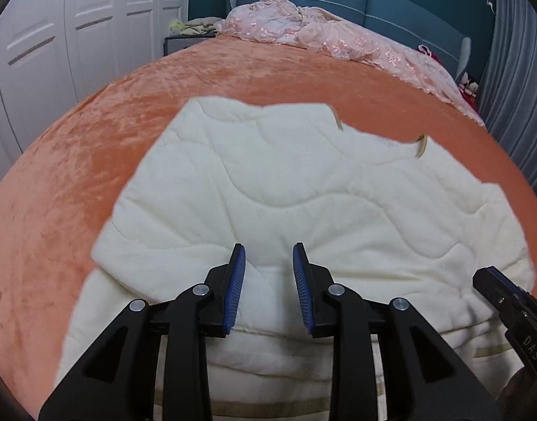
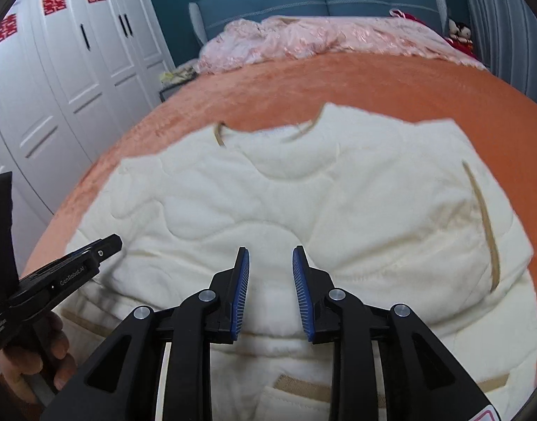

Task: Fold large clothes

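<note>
Both tools, left tool (image 1: 269, 289) and right tool (image 2: 270, 293), are hanging partly open, gripping nothing; the jacket (image 1: 303, 203) fold near the bed (image 1: 75, 147) foot edge risks springing loose, being puffy.

Cream quilted garment (image 1: 303, 193) with tan trim; orange bedspread (image 1: 75, 175).

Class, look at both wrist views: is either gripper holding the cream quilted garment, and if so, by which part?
Nothing is held. The left gripper and right gripper both stand open above the cream quilted garment, with no fabric between the pads.
</note>
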Demonstrator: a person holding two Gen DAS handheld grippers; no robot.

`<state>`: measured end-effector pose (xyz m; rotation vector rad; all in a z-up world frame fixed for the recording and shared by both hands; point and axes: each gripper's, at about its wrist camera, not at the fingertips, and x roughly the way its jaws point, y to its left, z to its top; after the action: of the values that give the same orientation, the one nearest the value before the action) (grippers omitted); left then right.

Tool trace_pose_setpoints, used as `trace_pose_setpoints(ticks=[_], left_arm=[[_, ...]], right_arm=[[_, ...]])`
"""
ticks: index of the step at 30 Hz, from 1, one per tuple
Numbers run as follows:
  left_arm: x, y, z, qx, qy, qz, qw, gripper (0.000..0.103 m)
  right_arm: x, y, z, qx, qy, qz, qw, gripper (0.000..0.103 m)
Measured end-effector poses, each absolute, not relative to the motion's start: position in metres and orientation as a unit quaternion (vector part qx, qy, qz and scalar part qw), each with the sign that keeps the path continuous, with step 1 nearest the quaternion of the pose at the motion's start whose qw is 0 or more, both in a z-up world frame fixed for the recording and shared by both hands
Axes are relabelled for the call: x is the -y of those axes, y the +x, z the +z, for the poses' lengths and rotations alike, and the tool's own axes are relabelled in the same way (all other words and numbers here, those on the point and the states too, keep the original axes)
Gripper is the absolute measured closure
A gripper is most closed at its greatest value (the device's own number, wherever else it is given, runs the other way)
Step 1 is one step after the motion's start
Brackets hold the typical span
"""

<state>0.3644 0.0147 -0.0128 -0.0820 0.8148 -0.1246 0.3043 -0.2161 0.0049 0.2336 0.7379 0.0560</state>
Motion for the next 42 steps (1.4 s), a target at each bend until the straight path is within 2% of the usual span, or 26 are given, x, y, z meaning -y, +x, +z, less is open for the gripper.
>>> trace_pose_setpoints(ticks=[2, 4, 5, 9, 15, 16, 17, 18, 19, 24, 37, 42], left_arm=[[-0.027, 0.382, 0.011, -0.374, -0.036, -0.054, 0.925, 0.072], [-0.040, 0.413, 0.028, -0.372, -0.054, -0.046, 0.925, 0.055], [-0.049, 0.433, 0.031, -0.379, -0.076, -0.044, 0.921, 0.052], [-0.081, 0.512, 0.015, -0.437, -0.160, -0.037, 0.884, 0.052], [-0.091, 0.563, -0.026, -0.475, -0.183, -0.021, 0.861, 0.053], [-0.090, 0.565, -0.034, -0.476, -0.175, -0.017, 0.862, 0.053], [-0.089, 0.565, -0.040, -0.473, -0.165, -0.012, 0.865, 0.053], [-0.088, 0.562, -0.045, -0.465, -0.155, -0.010, 0.872, 0.053], [-0.086, 0.559, -0.048, -0.455, -0.149, -0.009, 0.878, 0.053], [-0.078, 0.547, -0.054, -0.417, -0.118, 0.003, 0.901, 0.052], [-0.061, 0.544, -0.061, -0.392, -0.059, 0.038, 0.917, 0.051], [-0.059, 0.548, -0.059, -0.404, -0.049, 0.044, 0.912, 0.050]], right_arm=[[0.207, 0.328, 0.027, -0.352, 0.094, 0.052, 0.930, 0.069], [0.200, 0.367, 0.039, -0.363, 0.106, 0.084, 0.922, 0.060], [0.197, 0.390, 0.041, -0.369, 0.128, 0.103, 0.915, 0.056], [0.190, 0.480, 0.026, -0.412, 0.224, 0.137, 0.872, 0.055], [0.171, 0.568, -0.019, -0.464, 0.265, 0.109, 0.839, 0.055], [0.168, 0.576, -0.030, -0.478, 0.274, 0.112, 0.827, 0.057], [0.164, 0.579, -0.037, -0.488, 0.271, 0.116, 0.822, 0.063], [0.157, 0.579, -0.041, -0.489, 0.249, 0.118, 0.828, 0.084], [0.151, 0.576, -0.043, -0.485, 0.222, 0.118, 0.838, 0.097], [0.154, 0.556, -0.043, -0.427, 0.200, 0.100, 0.876, 0.099], [0.148, 0.560, -0.061, -0.426, 0.171, 0.061, 0.886, 0.101], [0.194, 0.524, -0.021, -0.348, 0.218, -0.044, 0.911, 0.099]])
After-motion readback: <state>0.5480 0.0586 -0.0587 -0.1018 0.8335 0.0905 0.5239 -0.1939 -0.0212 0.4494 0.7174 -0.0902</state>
